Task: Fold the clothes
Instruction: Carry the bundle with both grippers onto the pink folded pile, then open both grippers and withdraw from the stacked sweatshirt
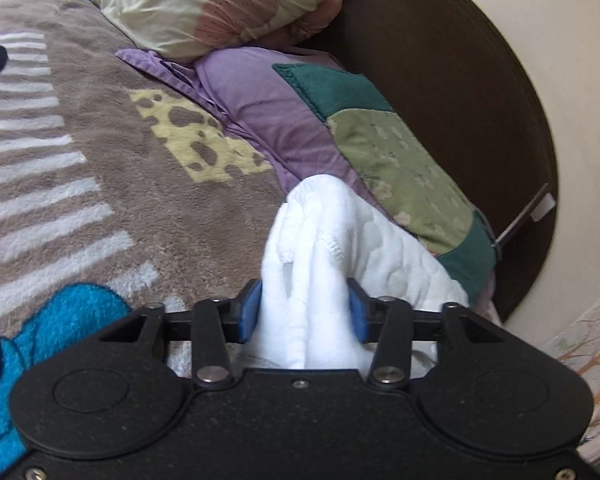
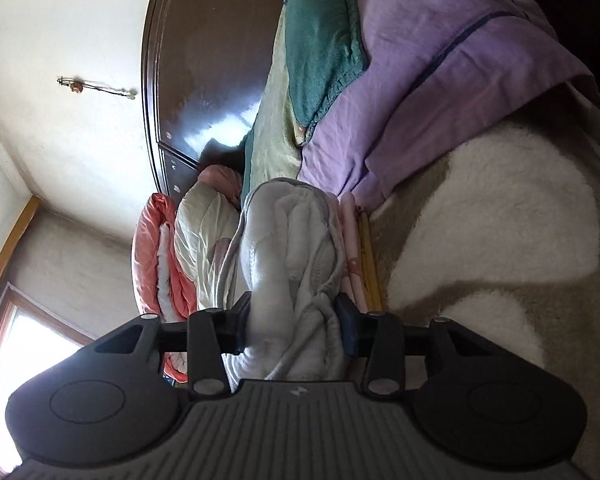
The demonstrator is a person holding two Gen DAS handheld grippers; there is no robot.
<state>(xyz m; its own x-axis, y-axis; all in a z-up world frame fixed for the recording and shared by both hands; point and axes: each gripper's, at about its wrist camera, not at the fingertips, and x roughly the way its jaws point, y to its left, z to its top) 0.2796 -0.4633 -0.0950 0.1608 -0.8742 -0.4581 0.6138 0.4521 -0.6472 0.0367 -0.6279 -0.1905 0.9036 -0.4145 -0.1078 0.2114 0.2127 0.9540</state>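
White garment bunched in both clamped tools, its shape hidden.

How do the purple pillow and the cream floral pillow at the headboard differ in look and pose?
The purple pillow is plain lilac with a flat flange edge; the cream floral pillow is pale yellow-cream with a pinkish flower print. The purple one lies low on the blanket; the cream one is puffier and rests partly on top of it. Both sit by the dark headboard.
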